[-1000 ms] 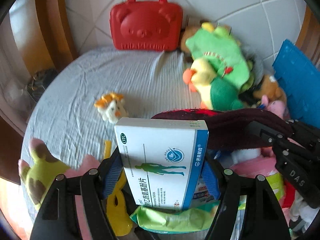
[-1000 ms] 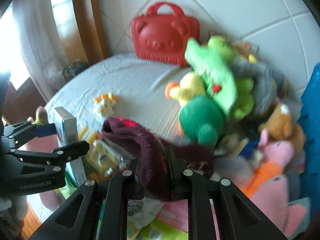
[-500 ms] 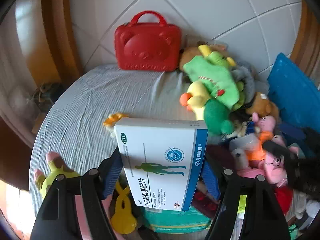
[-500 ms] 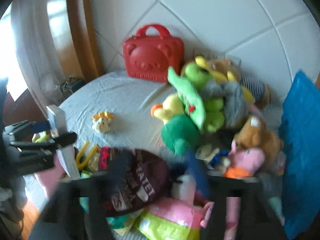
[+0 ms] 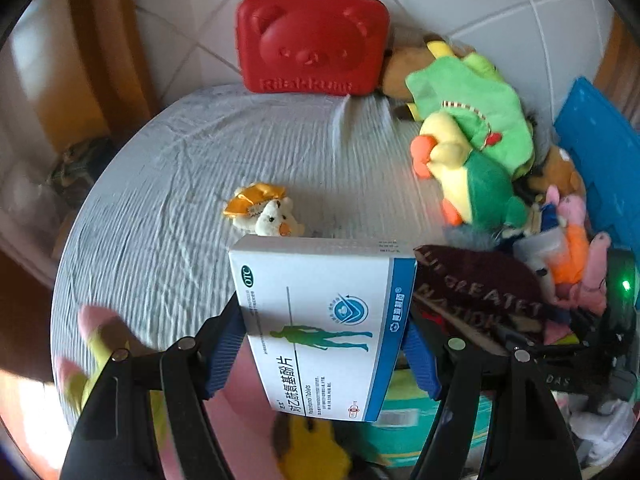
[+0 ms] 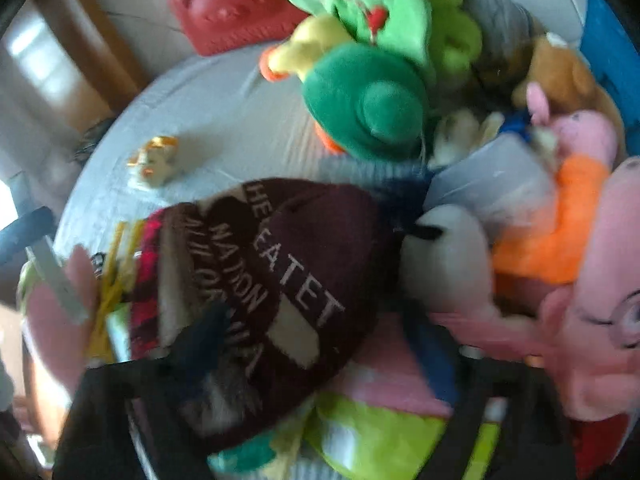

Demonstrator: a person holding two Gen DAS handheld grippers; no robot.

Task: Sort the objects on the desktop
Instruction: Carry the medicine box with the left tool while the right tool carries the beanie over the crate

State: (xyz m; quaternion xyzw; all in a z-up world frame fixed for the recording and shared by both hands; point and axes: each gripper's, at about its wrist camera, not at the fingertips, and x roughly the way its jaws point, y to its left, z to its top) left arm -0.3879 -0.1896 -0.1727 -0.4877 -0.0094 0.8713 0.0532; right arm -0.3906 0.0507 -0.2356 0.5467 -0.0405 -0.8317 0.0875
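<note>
My left gripper (image 5: 322,346) is shut on a white-and-blue medicine box (image 5: 320,320), held upright above the near edge of the cloth-covered round table (image 5: 192,184). A maroon knit hat (image 5: 476,292) with pale lettering lies on the heap of toys and packets to the right of the box. In the blurred right wrist view the same hat (image 6: 304,264) lies between the wide-apart fingers of my right gripper (image 6: 316,344). Its jaws are opening and the pads do not press on the hat. The box edge (image 6: 52,276) shows at far left.
A red bear-faced case (image 5: 312,36) stands against the tiled wall at the back. A small chick plush (image 5: 264,216) lies alone on the cloth. Green and yellow plush toys (image 5: 472,168), pink plush (image 6: 592,320) and a blue crate (image 5: 600,160) crowd the right side.
My right gripper let go of the maroon hat, which now lies on the heap, and dropped lower toward it. My left gripper carried the box a little lower and across.
</note>
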